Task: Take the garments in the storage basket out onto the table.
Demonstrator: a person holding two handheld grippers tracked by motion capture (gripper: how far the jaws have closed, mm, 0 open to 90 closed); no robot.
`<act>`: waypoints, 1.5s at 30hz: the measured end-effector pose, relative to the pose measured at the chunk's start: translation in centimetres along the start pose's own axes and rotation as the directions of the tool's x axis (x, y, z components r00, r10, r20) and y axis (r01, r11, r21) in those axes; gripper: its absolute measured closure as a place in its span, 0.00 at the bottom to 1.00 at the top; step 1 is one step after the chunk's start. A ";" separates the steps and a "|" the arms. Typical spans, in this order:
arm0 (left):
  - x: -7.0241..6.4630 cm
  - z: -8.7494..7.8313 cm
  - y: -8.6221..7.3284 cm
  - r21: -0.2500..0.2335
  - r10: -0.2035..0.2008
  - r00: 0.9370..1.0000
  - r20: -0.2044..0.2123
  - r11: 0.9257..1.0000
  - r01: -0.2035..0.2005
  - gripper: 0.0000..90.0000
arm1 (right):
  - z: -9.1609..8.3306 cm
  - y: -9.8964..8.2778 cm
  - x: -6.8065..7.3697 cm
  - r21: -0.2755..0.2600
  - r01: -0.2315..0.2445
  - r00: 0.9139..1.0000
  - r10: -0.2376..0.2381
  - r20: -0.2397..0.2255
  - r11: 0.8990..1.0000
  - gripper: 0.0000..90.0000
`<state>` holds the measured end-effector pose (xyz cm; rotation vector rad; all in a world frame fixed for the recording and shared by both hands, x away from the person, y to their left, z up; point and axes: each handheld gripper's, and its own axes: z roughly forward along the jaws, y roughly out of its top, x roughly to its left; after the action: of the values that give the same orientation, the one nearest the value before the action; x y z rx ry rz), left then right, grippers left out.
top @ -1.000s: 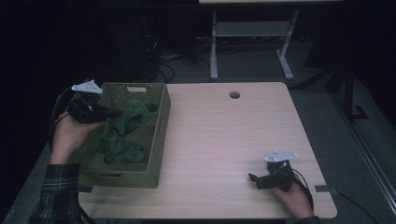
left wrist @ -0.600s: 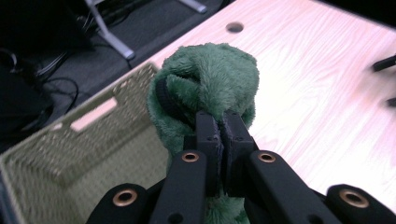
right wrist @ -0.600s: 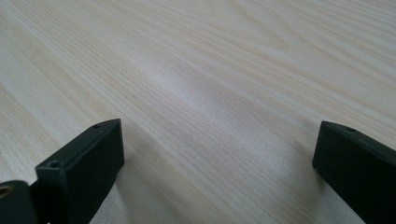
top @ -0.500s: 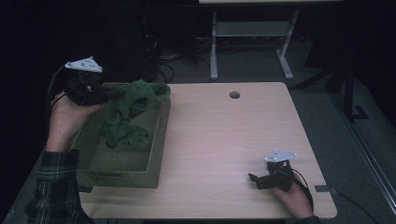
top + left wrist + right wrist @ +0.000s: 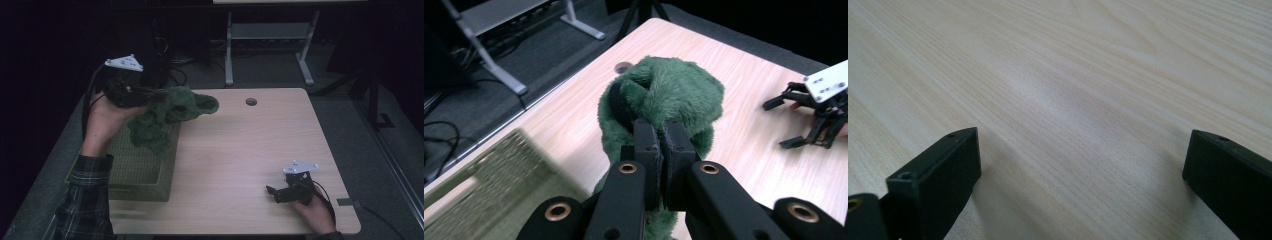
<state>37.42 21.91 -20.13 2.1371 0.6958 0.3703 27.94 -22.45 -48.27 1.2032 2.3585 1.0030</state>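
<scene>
A green fuzzy cloth (image 5: 170, 116) hangs in the air over the left part of the table, above the far end of a green woven basket (image 5: 131, 167). My left gripper (image 5: 150, 96) is shut on it; in the left gripper view the two pads pinch a fold of the green fuzzy cloth (image 5: 664, 100), with my left gripper (image 5: 663, 130) pointing across the table. My right gripper (image 5: 270, 192) rests on the table near the front right corner, jaws wide open with bare wood between them, as my right gripper (image 5: 1078, 165) shows in its own view.
The light wooden table (image 5: 240, 155) has a round cable hole (image 5: 251, 101) at its far edge. The basket sits at the left front. A metal desk frame (image 5: 265, 45) stands on the dark floor behind.
My left gripper has lifted the green cloth up out of the basket and carried it toward the far right. The right gripper has stayed where it was.
</scene>
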 end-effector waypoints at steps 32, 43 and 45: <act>-9.4 15.4 1.8 0.032 0.032 0.980 0.195 0.999 -0.039 0.97 | 0.0 0.0 0.0 0.002 0.004 1.000 -0.004 0.001 1.000 0.02; -11.8 23.7 -1.2 0.107 -0.011 0.961 0.277 0.994 -0.019 0.97 | 0.0 0.0 0.0 0.000 0.005 1.000 -0.005 0.000 1.000 0.02; -11.8 24.9 -2.2 0.135 -0.021 0.956 0.291 0.991 -0.020 0.96 | 0.0 0.0 0.0 0.003 0.002 1.000 -0.002 -0.001 1.000 0.02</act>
<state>39.22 0.23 -37.14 2.2588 0.5636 0.0019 27.93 -22.46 -48.26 1.2017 2.3621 0.9996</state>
